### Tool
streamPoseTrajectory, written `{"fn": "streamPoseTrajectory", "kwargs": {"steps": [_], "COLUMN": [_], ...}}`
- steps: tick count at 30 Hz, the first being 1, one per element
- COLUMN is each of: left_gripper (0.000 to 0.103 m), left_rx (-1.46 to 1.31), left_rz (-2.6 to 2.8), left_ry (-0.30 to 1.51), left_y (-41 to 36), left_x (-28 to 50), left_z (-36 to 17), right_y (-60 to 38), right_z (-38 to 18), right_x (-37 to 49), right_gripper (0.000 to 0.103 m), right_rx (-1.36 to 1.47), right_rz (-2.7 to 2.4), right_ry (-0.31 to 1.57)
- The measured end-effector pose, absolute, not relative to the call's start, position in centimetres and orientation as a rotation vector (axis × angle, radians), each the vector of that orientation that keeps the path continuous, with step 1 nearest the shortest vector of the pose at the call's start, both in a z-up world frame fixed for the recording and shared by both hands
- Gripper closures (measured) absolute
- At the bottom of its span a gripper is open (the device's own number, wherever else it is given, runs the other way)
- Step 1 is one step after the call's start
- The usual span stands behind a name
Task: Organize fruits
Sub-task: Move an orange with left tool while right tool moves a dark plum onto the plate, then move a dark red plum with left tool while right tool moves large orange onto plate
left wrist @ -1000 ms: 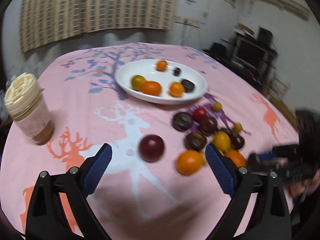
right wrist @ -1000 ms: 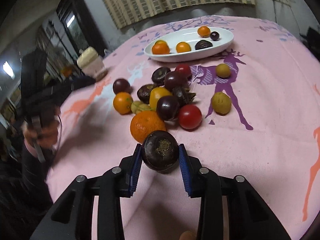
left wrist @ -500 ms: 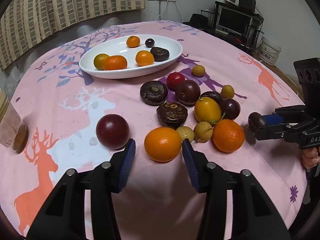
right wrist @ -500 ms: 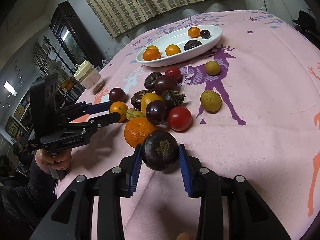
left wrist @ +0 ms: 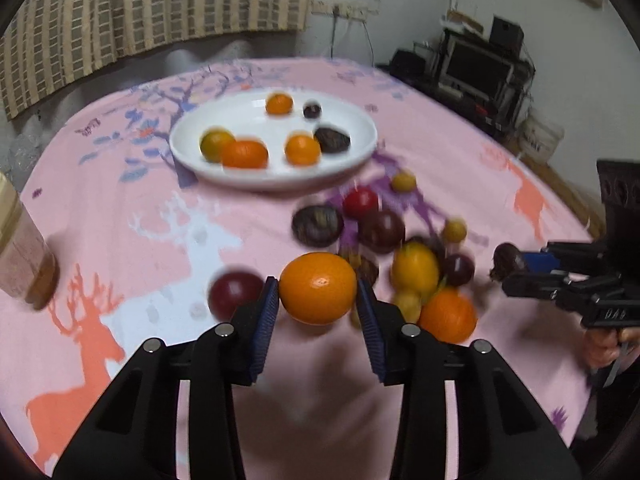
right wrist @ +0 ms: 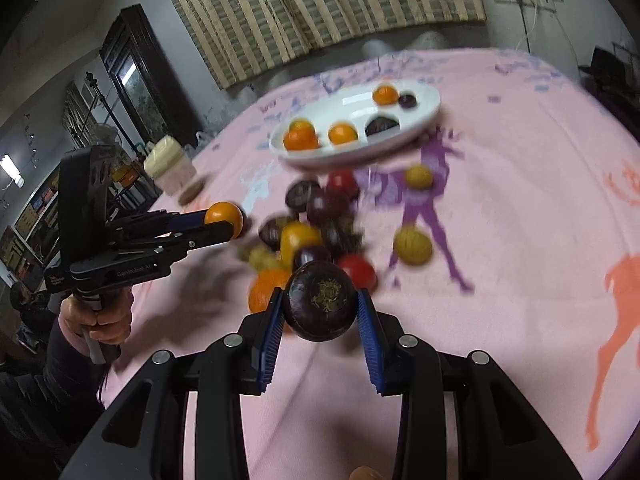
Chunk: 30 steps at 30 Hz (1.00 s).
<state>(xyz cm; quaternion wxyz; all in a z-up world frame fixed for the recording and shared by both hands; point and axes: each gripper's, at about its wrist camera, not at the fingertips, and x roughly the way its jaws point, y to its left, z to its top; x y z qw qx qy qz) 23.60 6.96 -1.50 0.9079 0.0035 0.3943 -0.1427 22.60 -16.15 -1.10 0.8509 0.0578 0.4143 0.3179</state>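
Observation:
My left gripper (left wrist: 318, 306) is shut on an orange (left wrist: 318, 288) and holds it above the pink tablecloth; it also shows in the right wrist view (right wrist: 224, 220). My right gripper (right wrist: 320, 320) is shut on a dark purple mangosteen (right wrist: 320, 300), lifted off the cloth; it also shows in the left wrist view (left wrist: 516, 266). A white oval plate (left wrist: 240, 178) at the far middle holds several oranges and dark fruits. A loose pile of fruits (left wrist: 400, 248) lies between the plate and the grippers.
A jar with a cream lid (right wrist: 170, 166) stands at the table's left edge. A dark red plum (left wrist: 234, 294) lies just left of my left gripper. Shelves and a monitor (left wrist: 476, 68) stand beyond the table's right side.
My left gripper closed on the orange and lifted it off the cloth. My right gripper kept hold of the mangosteen and rose a little.

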Motion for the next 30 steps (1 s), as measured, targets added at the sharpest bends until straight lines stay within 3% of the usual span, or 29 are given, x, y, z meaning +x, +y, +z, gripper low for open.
{"fn": "streamPoseTrajectory", "kwargs": {"steps": [7,14,15,17,19,25,30], "left_gripper": [0.064,0.063,0.06,0.034,0.015,0.008,0.005], "left_rx": [-0.086,-0.089,-0.089,-0.079,-0.05,-0.057,-0.02], "left_rz": [-0.222,-0.112,-0.096,-0.085,-0.053,-0.051,0.024], "left_ry": [0.736,0.871,0.882,0.834,0.778,0.7,0.648], "left_y": [7.6,7.3,7.4,7.7,8.1,10.3,11.5], "left_x": [32.1,41.7,41.9,40.3,38.0,29.0,25.0], "left_z": [3.0,0.4,0.3,1.2,2.2,2.9,1.0], "right_y": [-13.4,-10.7,-10.6,-11.0,-11.0,-12.4,-13.9], "right_z": [3.2,0.1,-0.1,0.2,0.8,2.4,0.8], "right_x": [31.8,40.7,40.8,39.9,38.4,29.3,22.7], "right_gripper": [0.066,0.062,0.054,0.051,0.047,0.039,0.039], "right_rx": [0.126,0.095,0.096,0.107,0.078,0.033,0.043], "right_rz": [0.533,0.477,0.478,0.514,0.523,0.595,0.618], "right_ry": [0.663,0.744,0.758,0.758,0.753,0.737,0.812]}}
